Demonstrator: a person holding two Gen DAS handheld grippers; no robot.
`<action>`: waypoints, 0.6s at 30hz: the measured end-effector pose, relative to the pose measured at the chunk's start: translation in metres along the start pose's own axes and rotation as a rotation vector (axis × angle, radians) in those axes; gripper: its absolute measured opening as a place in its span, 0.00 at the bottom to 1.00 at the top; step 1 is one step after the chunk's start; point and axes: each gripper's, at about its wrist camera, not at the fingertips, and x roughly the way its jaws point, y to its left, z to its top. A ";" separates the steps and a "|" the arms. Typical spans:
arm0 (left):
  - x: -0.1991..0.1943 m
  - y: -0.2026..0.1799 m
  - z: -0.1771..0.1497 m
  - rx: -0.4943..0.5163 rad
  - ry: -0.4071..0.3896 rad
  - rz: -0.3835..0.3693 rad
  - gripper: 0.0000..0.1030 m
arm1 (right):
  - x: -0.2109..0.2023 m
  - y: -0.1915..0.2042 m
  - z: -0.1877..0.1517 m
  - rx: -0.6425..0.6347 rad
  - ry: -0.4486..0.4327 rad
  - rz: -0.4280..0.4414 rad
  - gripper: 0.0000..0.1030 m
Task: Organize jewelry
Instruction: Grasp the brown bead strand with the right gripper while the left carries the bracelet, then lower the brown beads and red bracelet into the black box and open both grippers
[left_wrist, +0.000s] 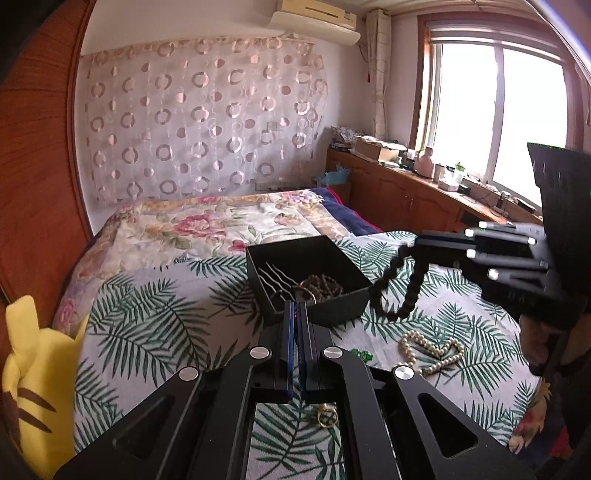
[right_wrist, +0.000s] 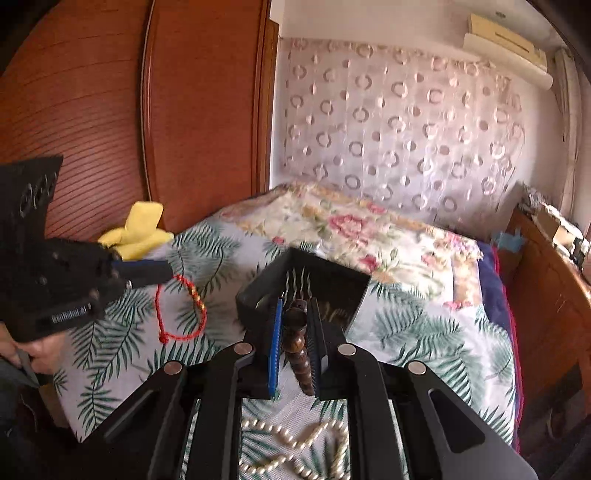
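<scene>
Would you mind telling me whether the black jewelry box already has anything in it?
Partly filled: the open black box holds wavy metal hairpins and a dark beaded bracelet.

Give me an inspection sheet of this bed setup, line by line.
Surface: leaf-print bedspread on the bed.
Job's things: black box holds hairpins and beads; dark bead bracelet hanging from the right gripper; red cord bracelet dangling from the left gripper; pearl necklace on the bedspread.
Clutter: yellow plush toy at the bed edge.
Grippers: both shut on bracelets.
Cables: nothing seen.
Surroundings: circle-pattern curtain, window, wooden cabinet.
</scene>
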 end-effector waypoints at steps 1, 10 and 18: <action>0.002 0.000 0.002 0.001 0.000 0.002 0.01 | 0.001 -0.002 0.005 -0.002 -0.005 0.000 0.14; 0.020 -0.003 0.022 0.016 0.001 0.014 0.01 | 0.028 -0.022 0.038 -0.012 -0.017 0.008 0.14; 0.035 -0.008 0.047 0.033 -0.009 0.021 0.01 | 0.074 -0.034 0.032 0.024 0.067 0.011 0.14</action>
